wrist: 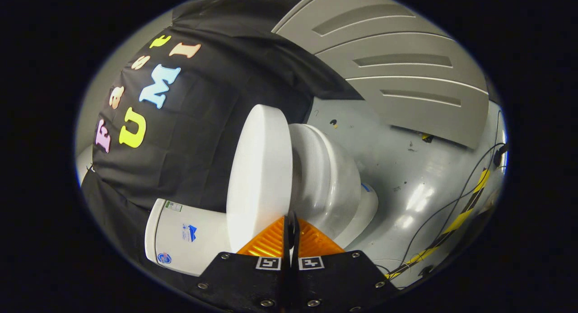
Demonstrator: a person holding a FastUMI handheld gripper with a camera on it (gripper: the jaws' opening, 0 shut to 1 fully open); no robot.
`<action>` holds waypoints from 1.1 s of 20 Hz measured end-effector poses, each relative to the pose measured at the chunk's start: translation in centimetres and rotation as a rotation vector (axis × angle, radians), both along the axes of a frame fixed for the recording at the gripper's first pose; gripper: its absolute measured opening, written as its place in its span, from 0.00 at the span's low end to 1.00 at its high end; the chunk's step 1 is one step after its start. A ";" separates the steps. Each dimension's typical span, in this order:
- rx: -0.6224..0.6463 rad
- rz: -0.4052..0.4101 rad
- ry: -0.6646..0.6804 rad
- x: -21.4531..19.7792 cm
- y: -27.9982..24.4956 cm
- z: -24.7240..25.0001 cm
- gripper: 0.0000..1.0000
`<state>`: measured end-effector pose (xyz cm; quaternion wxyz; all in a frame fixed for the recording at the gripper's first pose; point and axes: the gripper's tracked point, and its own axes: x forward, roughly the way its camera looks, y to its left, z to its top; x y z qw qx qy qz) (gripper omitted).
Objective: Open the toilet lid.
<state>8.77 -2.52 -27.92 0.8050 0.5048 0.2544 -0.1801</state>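
Observation:
The view is rolled sideways. The white toilet lid [259,168] stands lifted off the seat and bowl [329,182], with a wedge-shaped gap between them, and its flat outer face is turned towards the tank [185,236]. My gripper [291,219] is shut, its two fingers pressed together. The tips touch the lid's near edge, right where the lid and seat part. I see nothing held between the fingers.
Grey floor [406,168] spreads beyond the bowl. Thin cables [445,209] and a yellow-and-black striped strip [467,207] run across it. A grey panelled wall [397,60] stands past the floor. Black cloth hangs behind the tank.

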 end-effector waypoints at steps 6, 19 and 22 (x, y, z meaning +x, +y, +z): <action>-0.105 0.036 -0.015 1.1 0.9 4.9 0.00; -0.301 0.133 -0.033 2.7 3.9 11.5 0.00; -0.322 0.141 -0.035 3.0 4.4 12.2 0.00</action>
